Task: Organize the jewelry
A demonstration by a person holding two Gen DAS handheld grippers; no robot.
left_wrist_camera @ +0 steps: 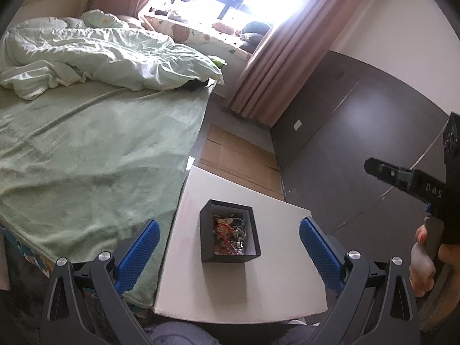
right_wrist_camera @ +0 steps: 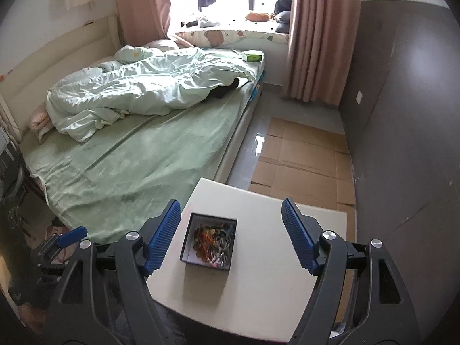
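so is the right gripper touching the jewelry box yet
Apart. In the right wrist view the right gripper is open, its blue pads standing wide on either side of the box, with white table showing between each pad and the box.

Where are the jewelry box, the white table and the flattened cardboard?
jewelry box (right_wrist_camera: pixel 209 266): right wrist view, near dark wall.
white table (right_wrist_camera: pixel 258 302): right wrist view, bare top in front of the box.
flattened cardboard (right_wrist_camera: pixel 302 161): right wrist view, middle panel on the floor.

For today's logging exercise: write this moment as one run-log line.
left gripper: open, empty | right gripper: open, empty | black jewelry box: full, on white table
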